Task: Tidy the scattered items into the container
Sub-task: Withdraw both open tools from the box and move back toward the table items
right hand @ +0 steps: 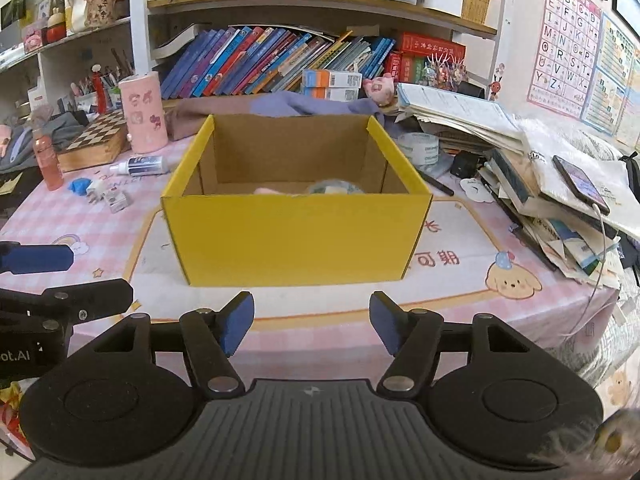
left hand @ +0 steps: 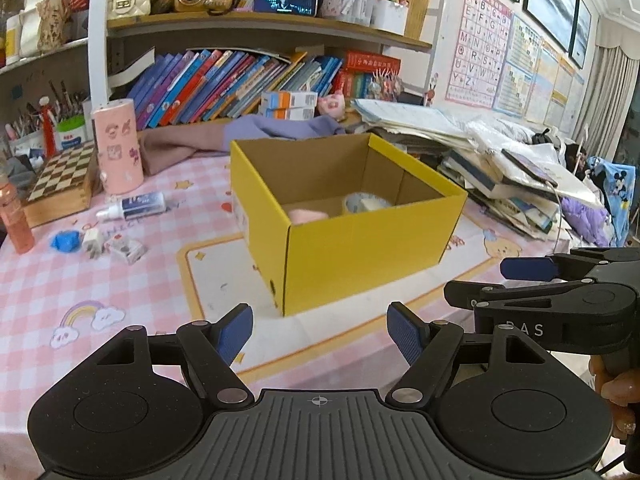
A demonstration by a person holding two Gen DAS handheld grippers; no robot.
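1. Left wrist view shows the left gripper (left hand: 320, 336) held level above the pink checked tablecloth (left hand: 100, 280), aimed at the near corner of the yellow cardboard box (left hand: 360, 248); the right gripper (left hand: 528, 276) sits just beside it at the right edge, with a few of the person's fingers (left hand: 616, 392) visible on its handle.
2. Right wrist view has the right gripper (right hand: 312, 326) squared to the box's long front wall (right hand: 296, 236).
3. Inside the box, a pink object (left hand: 306, 215) and a round pale item (left hand: 366, 202) lie on the floor, mostly hidden by the walls and hard to identify.
4. Scattered at the table's left lie a white-capped tube (left hand: 134, 207), a blue crumpled item (left hand: 66, 240), a white plug adapter (left hand: 92, 242) and a small white packet (left hand: 126, 249), well apart from the box.
5. Both grippers are spread wide, holding and touching nothing.
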